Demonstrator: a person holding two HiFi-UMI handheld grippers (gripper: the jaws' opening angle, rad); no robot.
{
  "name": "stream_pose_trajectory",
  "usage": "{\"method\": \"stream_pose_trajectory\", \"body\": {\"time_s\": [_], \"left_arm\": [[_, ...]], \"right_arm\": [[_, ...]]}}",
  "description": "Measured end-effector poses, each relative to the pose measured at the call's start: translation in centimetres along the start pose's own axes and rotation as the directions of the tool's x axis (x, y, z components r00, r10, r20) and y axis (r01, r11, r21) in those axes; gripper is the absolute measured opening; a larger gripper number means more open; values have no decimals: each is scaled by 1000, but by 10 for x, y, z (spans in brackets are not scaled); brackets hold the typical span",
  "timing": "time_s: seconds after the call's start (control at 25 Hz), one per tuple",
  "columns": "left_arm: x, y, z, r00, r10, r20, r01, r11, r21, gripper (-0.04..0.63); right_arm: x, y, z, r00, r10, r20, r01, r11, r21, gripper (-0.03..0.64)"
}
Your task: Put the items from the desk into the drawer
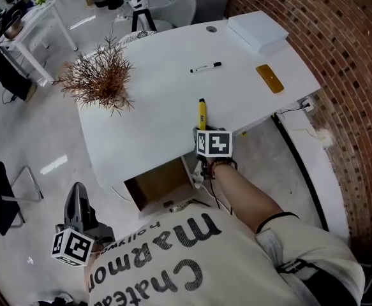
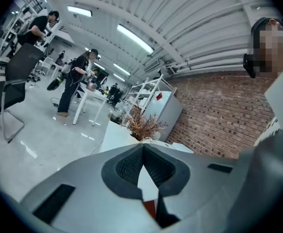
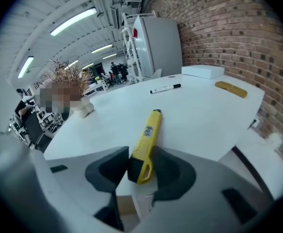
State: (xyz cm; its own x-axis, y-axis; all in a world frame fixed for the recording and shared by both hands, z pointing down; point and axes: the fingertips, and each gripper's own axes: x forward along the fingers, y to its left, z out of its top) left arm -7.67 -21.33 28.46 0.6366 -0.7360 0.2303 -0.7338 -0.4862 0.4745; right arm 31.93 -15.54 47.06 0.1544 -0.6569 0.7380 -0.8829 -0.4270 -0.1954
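Right gripper (image 3: pixel 141 166) jaws clamped on butt end of yellow tool (image 3: pixel 147 135), which lies at near edge of bench (image 1: pixel 154 116), over open drawer (image 1: pixel 160 185). Black marker (image 1: pixel 206 67) and amber block (image 1: pixel 270 78) lie nearer far edge. Left gripper (image 2: pixel 143 147) jaws together, empty, held off bench.

Bright, even light comes from long ceiling tubes (image 2: pixel 134 38) far overhead. The white desk (image 1: pixel 160 101) is nearly washed out, and the glossy floor (image 1: pixel 52 164) on the left mirrors the lamps. Shadows are faint and soft. The 2 gripper views bend lines and darken to black at the corners; the yellow tool (image 3: pixel 146 135) is sharp, the nearest foreground soft.
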Motion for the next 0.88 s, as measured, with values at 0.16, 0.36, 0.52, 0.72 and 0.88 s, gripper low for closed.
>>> {"method": "stream_pose_trajectory", "body": {"time_s": [0.16,0.36,0.52,0.72,0.88], "left_arm": [[-13,-3,1,999,-39,-3,40,999,9,0],[-37,5,7,998,-69,-1,69,997,14,0],[-64,13,7,997,-82,11,82,997,13,0],[-108,31,-1,996,-88,26,88,996,-1,1],[-152,50,0,996,-84,30,84,996,-12,0]], "right_arm": [[-21,5,-20,1000,3,-7,-3,1000,27,163],[-48,20,-48,1000,22,-1,-22,995,95,163],[-68,34,-63,998,50,30,-54,990,127,163],[-92,58,-83,996,58,65,-66,991,117,161],[-120,84,-99,995,46,84,-55,992,111,161]]}}
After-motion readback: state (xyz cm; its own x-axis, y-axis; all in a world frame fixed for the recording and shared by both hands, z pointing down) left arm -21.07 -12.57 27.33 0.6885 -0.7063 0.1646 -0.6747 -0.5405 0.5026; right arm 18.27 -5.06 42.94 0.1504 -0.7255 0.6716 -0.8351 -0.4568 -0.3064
